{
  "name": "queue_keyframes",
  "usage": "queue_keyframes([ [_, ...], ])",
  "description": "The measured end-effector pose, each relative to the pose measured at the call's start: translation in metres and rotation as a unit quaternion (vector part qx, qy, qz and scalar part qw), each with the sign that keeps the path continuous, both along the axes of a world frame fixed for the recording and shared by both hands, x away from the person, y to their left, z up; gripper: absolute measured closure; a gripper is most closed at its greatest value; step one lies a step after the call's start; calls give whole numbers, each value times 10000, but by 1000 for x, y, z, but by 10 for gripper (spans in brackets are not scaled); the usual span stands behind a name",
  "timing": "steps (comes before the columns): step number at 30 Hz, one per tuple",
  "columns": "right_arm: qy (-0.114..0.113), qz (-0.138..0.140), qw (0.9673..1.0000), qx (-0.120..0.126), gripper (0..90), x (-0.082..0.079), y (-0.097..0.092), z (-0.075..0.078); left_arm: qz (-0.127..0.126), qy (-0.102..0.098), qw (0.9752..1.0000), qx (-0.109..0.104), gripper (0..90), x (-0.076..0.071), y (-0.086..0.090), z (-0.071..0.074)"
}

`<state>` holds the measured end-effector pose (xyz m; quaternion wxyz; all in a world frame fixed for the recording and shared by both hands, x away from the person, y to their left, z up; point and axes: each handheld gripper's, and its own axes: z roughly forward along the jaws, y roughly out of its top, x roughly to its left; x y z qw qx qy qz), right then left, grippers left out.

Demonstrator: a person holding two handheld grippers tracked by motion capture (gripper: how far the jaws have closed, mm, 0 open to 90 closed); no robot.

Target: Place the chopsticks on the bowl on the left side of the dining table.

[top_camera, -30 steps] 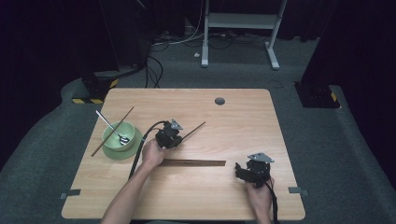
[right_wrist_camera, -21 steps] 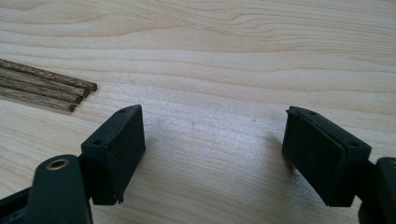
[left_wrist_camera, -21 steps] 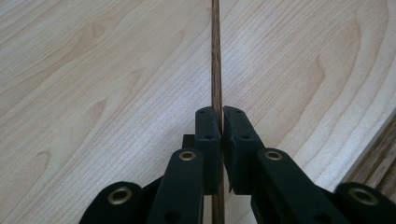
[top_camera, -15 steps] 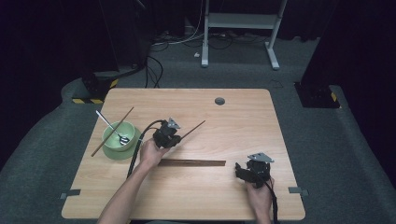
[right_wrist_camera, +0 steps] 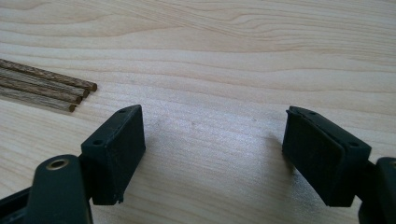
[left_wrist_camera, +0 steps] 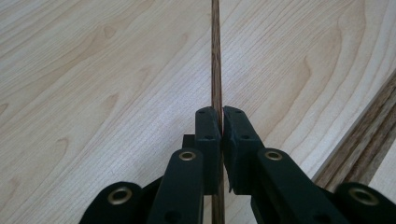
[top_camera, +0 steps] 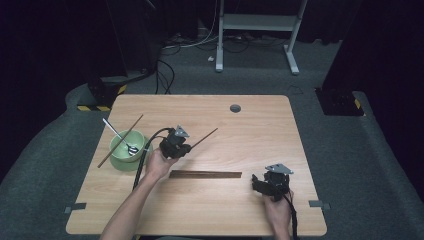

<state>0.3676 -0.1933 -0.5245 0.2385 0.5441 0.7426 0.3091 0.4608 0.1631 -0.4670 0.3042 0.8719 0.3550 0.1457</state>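
Note:
My left gripper [top_camera: 185, 148] [left_wrist_camera: 220, 116] is shut on a brown chopstick [top_camera: 205, 137] [left_wrist_camera: 215, 51], which sticks out up and to the right over the middle of the table [top_camera: 260, 125]. A row of several more chopsticks [top_camera: 205, 174] [right_wrist_camera: 42, 86] lies flat just below it. A green bowl [top_camera: 119, 152] at the left holds a metal spoon [top_camera: 120, 137], and another chopstick [top_camera: 120, 141] leans across its rim. My right gripper [top_camera: 257, 184] [right_wrist_camera: 212, 151] rests near the front right of the table, open with only bare wood between its jaws.
A round cable hole [top_camera: 235, 108] sits near the table's far edge. Tape marks [top_camera: 75, 208] lie at the front corners. A white desk frame [top_camera: 257, 22] and cables stand on the floor beyond.

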Motion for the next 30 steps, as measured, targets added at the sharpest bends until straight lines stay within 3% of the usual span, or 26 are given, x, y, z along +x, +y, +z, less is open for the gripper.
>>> queue_keyframes([
  [20, -1, 3, 10000, 2, 206, 0, 0, 0, 137, -37, 9998, -111, 845, -13, 22, 18],
  [30, 0, -1, 10000, 1, 206, 0, 0, 0, 223, 2, 9991, -357, 845, -20, 35, 24],
])
